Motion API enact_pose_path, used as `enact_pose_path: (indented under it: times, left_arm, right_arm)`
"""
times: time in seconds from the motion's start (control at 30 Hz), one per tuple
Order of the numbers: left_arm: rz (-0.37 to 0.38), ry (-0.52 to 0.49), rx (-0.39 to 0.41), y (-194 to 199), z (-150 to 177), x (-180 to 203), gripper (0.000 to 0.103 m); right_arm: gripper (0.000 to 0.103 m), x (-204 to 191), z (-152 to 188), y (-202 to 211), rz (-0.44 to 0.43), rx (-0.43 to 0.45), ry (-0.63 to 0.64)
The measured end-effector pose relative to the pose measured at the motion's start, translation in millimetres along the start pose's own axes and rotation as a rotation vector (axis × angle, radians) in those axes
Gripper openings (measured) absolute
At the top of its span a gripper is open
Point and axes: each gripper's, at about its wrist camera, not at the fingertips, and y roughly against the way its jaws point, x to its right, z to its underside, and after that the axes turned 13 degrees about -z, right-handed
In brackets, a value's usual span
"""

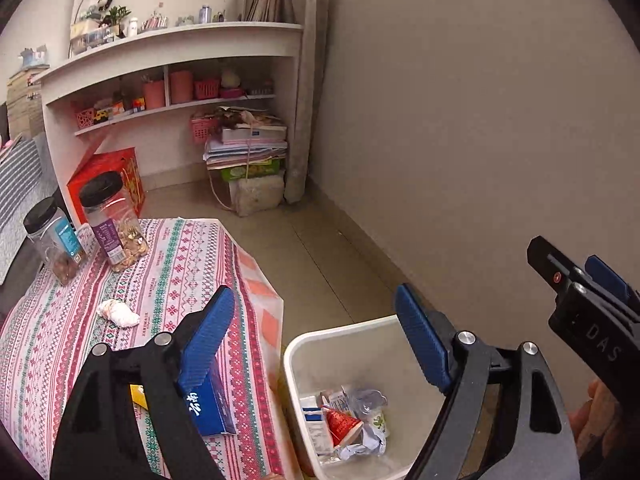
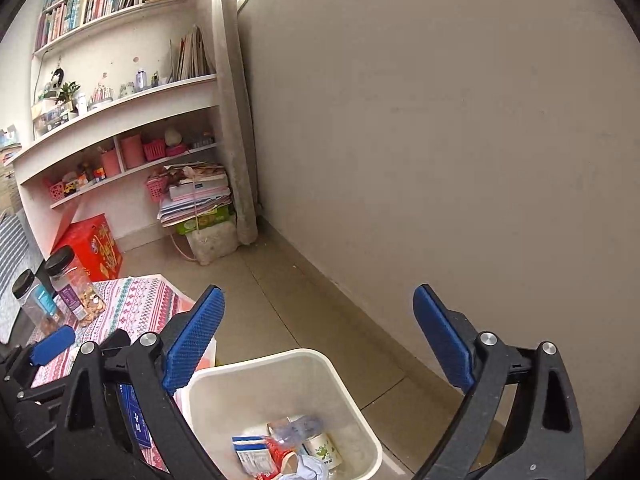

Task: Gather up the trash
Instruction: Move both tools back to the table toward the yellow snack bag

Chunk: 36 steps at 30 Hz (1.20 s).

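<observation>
Both your claws hang spread and empty over the white bin (image 1: 340, 344). The crumpled tissue (image 1: 119, 313) lies on the bench (image 1: 192, 256), ahead-left of the left claw (image 1: 316, 340), long axis running left-right; your left hand is nearer.

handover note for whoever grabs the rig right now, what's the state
Left gripper: open, nothing between its fingers.
Right gripper: open and empty, above the bin.
Bin stands on the floor beside the table and holds wrappers and a crushed bottle.
Left: crumpled tissue on the tablecloth. The blue box may be trash too; the two jars look like keepers.
</observation>
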Motion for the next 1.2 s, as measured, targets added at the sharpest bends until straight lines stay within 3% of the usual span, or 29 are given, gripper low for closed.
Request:
enact_pose_path:
  times: [0.17,0.23,0.5,0.93,1.1,1.2]
  left_arm:
    - [-0.064,0.038,0.034,4.9,-4.2,-20.8,0.082]
    - [-0.082,0.06,0.025,3.6,-5.7,-31.3,0.086]
    - [-0.165,0.1,-0.035,-21.2,0.1,-80.9,0.087]
    - [-0.305,0.209,-0.241,-104.2,19.1,-194.8,0.087]
    - [-0.357,0.199,-0.391,-159.1,26.4,-229.9,0.086]
    - [-0.364,0.245,-0.476,-187.3,32.9,-250.1,0.086]
  right_arm:
    - [0.096,-18.7,-1.0,-5.0,-0.005,-0.001,0.026]
    - [0.096,-27.1,-0.9,-9.2,-0.009,-0.013,0.034]
    - [0.096,-72.8,0.5,-32.1,-0.075,-0.072,0.07]
    - [0.096,-174.8,15.5,-83.9,-0.19,-0.188,0.153]
    - [0.096,-204.2,25.3,-103.3,-0.228,-0.237,0.186]
    - [0.096,-216.5,29.9,-116.4,-0.244,-0.277,0.202]
